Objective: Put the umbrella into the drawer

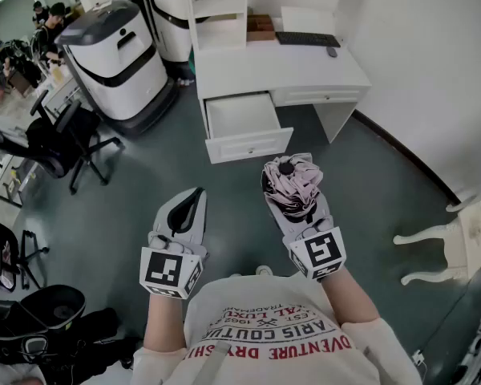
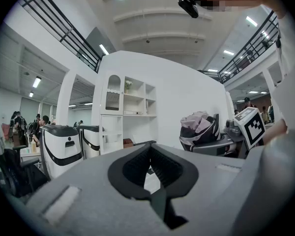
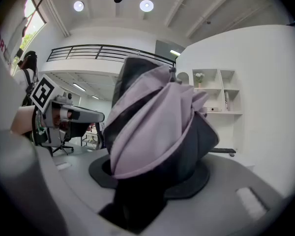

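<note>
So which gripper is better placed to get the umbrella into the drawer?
Right. The right gripper has its fingers closed on the folded umbrella, with the open drawer ahead of it. The left gripper is shut and empty.

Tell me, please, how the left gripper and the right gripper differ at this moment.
The left gripper is empty, while the right gripper grips a folded pink-and-black umbrella. The left gripper's jaws meet at their tips; the right gripper's stand apart around the umbrella. Both point toward the open drawer, side by side.
</note>
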